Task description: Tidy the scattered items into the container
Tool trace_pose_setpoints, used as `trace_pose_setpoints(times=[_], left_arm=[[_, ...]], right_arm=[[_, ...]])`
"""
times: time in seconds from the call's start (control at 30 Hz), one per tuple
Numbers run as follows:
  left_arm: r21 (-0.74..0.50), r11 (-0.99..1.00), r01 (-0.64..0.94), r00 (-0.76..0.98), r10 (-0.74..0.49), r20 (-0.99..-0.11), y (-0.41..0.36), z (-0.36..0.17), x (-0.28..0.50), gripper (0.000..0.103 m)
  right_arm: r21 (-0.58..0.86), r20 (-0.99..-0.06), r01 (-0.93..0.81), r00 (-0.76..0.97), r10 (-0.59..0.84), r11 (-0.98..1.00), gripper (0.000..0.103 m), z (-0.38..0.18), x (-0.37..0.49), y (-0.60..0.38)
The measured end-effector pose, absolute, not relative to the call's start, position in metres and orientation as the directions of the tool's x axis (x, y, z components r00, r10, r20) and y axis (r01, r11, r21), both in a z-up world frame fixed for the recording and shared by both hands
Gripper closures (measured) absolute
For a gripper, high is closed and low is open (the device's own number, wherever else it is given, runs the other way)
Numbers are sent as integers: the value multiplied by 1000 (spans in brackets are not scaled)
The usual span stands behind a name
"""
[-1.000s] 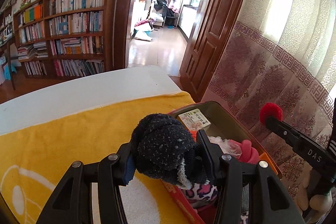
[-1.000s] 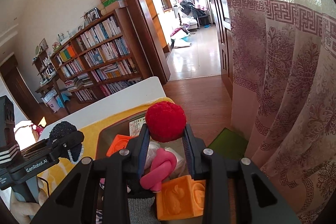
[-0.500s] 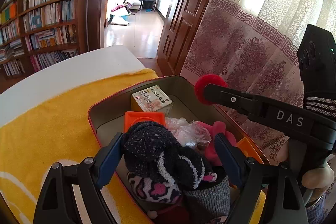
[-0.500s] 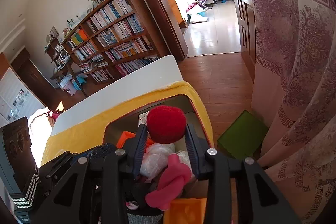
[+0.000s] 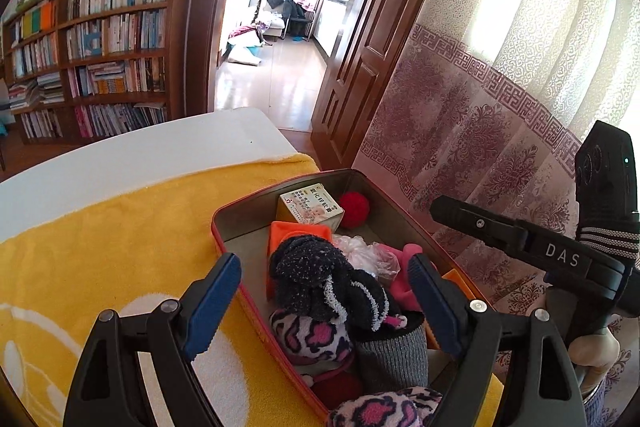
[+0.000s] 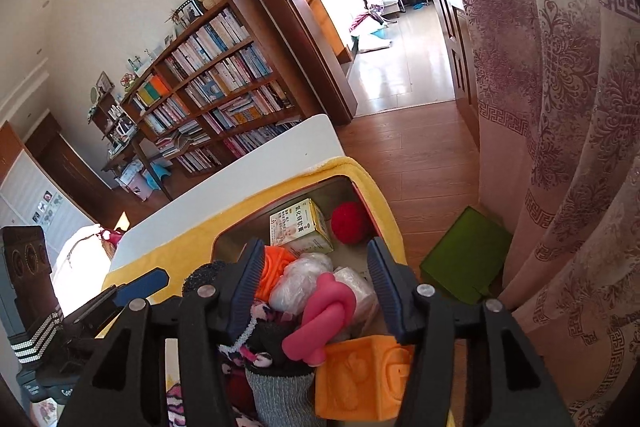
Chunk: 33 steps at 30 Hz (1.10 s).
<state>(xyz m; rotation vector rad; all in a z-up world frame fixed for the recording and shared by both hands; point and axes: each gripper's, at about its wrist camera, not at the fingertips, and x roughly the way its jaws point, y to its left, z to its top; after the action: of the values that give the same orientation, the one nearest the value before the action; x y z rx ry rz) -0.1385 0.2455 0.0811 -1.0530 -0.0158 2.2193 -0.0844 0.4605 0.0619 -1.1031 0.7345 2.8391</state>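
A red-rimmed metal tin (image 5: 240,205) sits on a yellow towel, filled with several items. My left gripper (image 5: 324,267) stands open over it. A black fuzzy sock (image 5: 312,275) lies loose on the pile between its blue pads, and neither pad touches it. My right gripper (image 6: 315,249) hangs above the tin's near end with its jaws opening and nothing held. A red ball (image 6: 349,229) rests in the tin's far corner (image 5: 354,209) beside a small printed box (image 6: 302,229). An orange block (image 6: 360,375) and a pink knotted piece (image 6: 328,311) lie under the right gripper.
The yellow towel (image 5: 100,247) covers a white table (image 5: 140,151) whose right edge runs just beyond the tin. A patterned curtain (image 5: 500,107) hangs close on the right. A green box (image 6: 464,259) lies on the wooden floor. Bookshelves (image 5: 100,59) stand behind.
The left gripper moved over the tin, opened and let the black sock go onto the pile. The right gripper opened and the red ball fell into the tin's far corner.
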Motion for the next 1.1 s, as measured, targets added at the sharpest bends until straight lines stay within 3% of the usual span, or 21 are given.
trace_pose_setpoints(times=[0.13,0.2,0.3,0.6,0.7,0.93,1.1], left_arm=[[-285,-783,-554,-473,577,-665,233,92,-126,16],[-271,-796,-541,-499,564,-658,228,98,-117,0],[-233,-817,-528,-552,538,-637,219,110,-97,0],[-113,-896,-429,-654,395,-645,207,118,-37,0],[-85,-922,-378,-710,348,-612,202,121,-19,0],[-33,-947,-319,-805,289,-519,198,143,15,0],[-17,-960,-279,-813,246,-528,198,147,26,0]], right_arm=[[384,-630,-169,-767,-124,-908,33,73,-64,453],[360,-628,-159,-770,-112,-919,30,79,-53,449],[319,-629,-143,-771,-97,-937,22,85,-33,441],[224,-693,-78,-713,-103,-971,20,73,24,415],[196,-712,-70,-696,-93,-978,20,63,41,406],[171,-698,-74,-713,-68,-983,20,60,68,397],[166,-653,-60,-755,-64,-984,20,73,79,388]])
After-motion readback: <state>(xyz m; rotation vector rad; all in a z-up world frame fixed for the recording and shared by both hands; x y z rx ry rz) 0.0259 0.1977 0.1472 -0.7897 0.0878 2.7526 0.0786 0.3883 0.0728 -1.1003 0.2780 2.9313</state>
